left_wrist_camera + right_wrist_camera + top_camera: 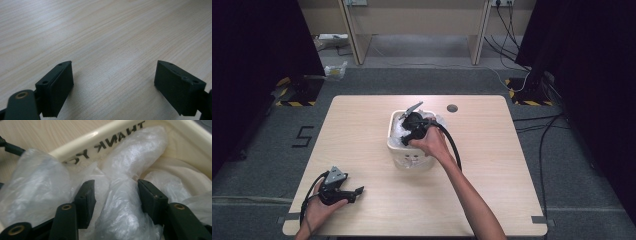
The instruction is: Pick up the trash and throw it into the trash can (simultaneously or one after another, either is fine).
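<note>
A cream bin (pixel 390 136) stands at the middle of the wooden table (pixel 362 130), lined with a crumpled clear plastic bag (pixel 400 130). My right gripper (pixel 407 139) reaches down into the bin from its near right side. In the right gripper view the bin's rim (pixel 82 141) carries black lettering, and a bulging fold of the bag (pixel 135 152) lies between the jaws of my right gripper (pixel 116 195), which stand partly apart. My left gripper (pixel 358 193) rests near the table's front left corner. Its jaws (pixel 113 82) are wide open over bare wood.
A round cable hole (pixel 452 108) sits behind the bin to the right. The right gripper's black cable (pixel 454 145) arcs over the person's forearm. Black curtains close both sides, and a desk frame (pixel 417 25) stands on the floor beyond the table.
</note>
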A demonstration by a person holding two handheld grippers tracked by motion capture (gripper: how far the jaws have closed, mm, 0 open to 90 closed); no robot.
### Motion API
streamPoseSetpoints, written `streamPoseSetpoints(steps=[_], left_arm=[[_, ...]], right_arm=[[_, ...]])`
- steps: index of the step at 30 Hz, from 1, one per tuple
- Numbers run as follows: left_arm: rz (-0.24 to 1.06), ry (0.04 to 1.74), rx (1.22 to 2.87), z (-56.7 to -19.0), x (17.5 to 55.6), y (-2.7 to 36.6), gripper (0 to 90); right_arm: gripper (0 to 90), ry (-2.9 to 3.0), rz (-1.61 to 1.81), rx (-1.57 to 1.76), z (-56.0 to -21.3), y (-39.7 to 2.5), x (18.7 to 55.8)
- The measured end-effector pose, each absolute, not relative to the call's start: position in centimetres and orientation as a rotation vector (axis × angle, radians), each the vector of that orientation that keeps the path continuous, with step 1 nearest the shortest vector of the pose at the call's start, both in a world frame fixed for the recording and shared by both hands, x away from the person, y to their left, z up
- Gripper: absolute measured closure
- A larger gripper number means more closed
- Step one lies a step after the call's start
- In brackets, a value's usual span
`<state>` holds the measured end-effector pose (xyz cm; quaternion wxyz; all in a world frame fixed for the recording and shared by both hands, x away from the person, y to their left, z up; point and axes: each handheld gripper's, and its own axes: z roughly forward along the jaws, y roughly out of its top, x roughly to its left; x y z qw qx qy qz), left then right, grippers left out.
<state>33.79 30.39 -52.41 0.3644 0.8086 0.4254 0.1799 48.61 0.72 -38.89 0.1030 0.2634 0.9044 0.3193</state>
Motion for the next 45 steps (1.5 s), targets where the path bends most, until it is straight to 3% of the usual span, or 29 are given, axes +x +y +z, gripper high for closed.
streamPoseSetpoints(steps=[7,16,45], left_arm=[[0.46,1.094,2.083,-52.4,33.8,30.4,14.6],[0.46,1.094,2.083,-52.4,33.8,30.4,14.6],[0.462,1.094,2.08,-52.4,33.8,30.4,14.6]], right_arm=[[37.2,2.555,1.137,0.797,-36.6,-1.0,47.6],[37.4,2.398,1.221,0.845,-33.4,-5.1,46.6],[37.6,2.209,1.233,1.035,-34.0,-14.7,44.8]])
